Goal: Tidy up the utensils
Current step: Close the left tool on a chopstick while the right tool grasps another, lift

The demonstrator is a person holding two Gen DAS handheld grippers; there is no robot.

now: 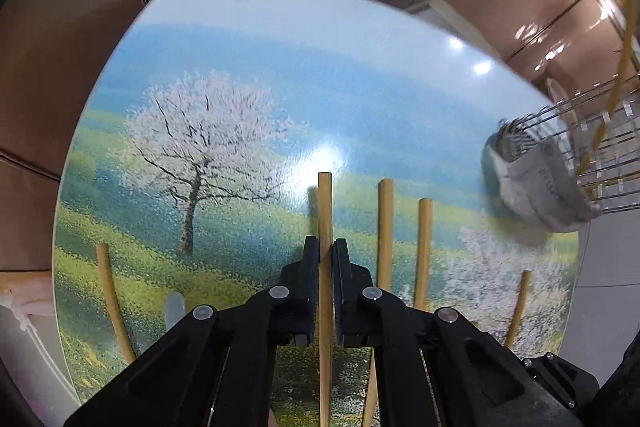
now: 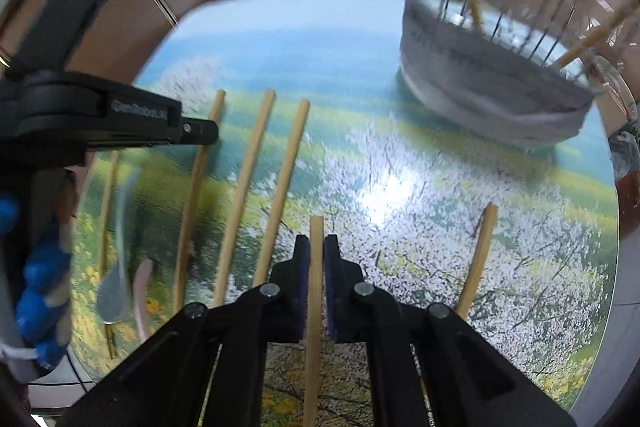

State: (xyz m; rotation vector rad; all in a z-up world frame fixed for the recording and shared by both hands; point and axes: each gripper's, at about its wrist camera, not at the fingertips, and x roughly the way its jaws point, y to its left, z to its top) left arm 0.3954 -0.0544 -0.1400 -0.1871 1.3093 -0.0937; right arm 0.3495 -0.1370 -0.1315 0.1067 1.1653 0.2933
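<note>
Over a glossy tree-printed surface [image 1: 240, 39], each gripper's fingers are closing snugly on one light, stiff, slippery chopstick: left gripper [image 1: 325, 247] holding the left chopstick [image 1: 325, 199], right gripper [image 2: 316, 243] the right chopstick [image 2: 316, 227].

A tabletop [image 1: 248, 39] printed with blue sky, green-yellow meadow and pink-white blossoming trees. Pale tan wooden chopsticks [image 2: 240, 187] lie on it. A silver wire holder [image 2: 492, 39] has a grey base. Both grippers are black.
</note>
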